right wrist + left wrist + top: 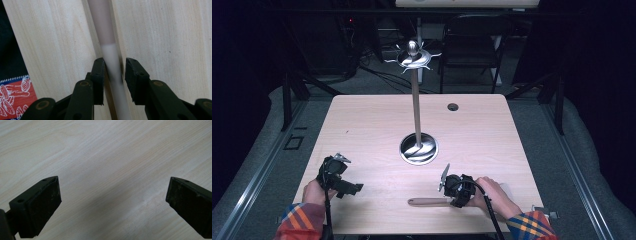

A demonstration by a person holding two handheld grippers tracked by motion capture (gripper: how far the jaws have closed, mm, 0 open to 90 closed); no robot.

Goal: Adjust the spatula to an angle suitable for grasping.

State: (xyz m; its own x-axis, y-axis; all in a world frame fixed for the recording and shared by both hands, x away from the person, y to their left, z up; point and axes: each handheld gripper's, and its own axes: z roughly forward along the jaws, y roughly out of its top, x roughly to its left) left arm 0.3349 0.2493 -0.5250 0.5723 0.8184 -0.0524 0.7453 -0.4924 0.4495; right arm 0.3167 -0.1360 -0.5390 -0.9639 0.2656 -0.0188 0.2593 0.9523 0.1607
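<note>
Gripping: right gripper [113, 68], black jaws clamped round utensil handle [111, 62], a smooth pale rod.
Handle end: brown wood [424, 202], flat on grainy table [362, 130].
Left gripper [112, 195]: spread, holding nothing.

Dark room, grey floor [257, 150], black chair [472, 45]

Left black two-jaw gripper [113, 202] rests low with jaws spread wide; right black two-jaw gripper [114, 72] points down, its 2 jaws nearly closed together.
</note>
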